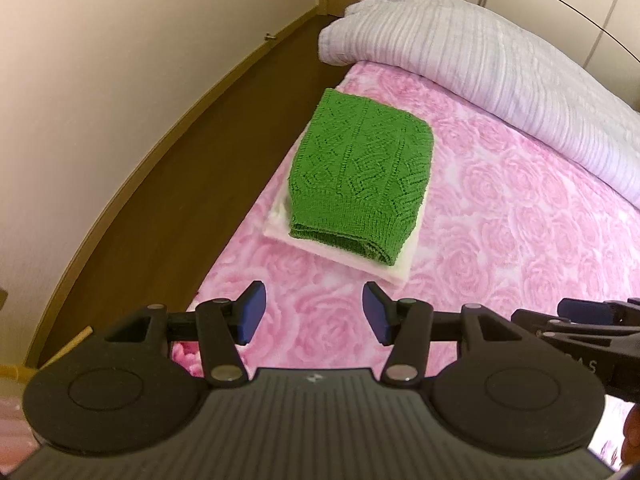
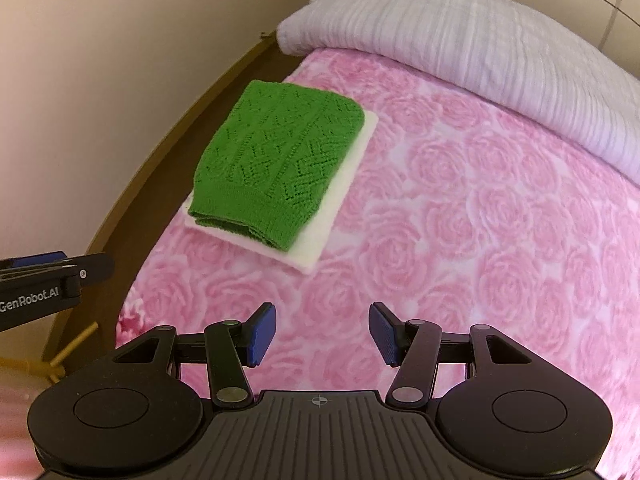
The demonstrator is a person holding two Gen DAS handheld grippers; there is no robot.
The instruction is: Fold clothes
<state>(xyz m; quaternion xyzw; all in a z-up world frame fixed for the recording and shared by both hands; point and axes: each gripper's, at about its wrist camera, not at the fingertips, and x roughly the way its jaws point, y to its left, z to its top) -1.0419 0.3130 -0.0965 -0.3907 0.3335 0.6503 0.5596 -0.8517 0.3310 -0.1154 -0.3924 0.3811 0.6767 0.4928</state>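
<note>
A folded green knitted garment [image 1: 360, 172] [image 2: 276, 164] lies on top of a folded white garment [image 1: 348, 256] [image 2: 320, 236], near the left edge of a bed. My left gripper [image 1: 314, 312] hangs open above the bedspread, short of the stack, with nothing between its blue pads [image 1: 252, 312]. My right gripper [image 2: 322, 334] is open too, over bare bedspread to the right of the stack, and holds nothing. Each gripper shows at the edge of the other's view: the right one [image 1: 580, 320] and the left one [image 2: 52, 276].
The bed has a pink rose-patterned cover [image 1: 500, 220] [image 2: 480, 220]. A rolled pale striped duvet [image 1: 500, 68] [image 2: 480, 40] lies across its far end. A brown floor strip [image 1: 180, 184] and a cream wall [image 1: 120, 60] run along the left. A yellow stick [image 2: 68, 352] lies at the lower left.
</note>
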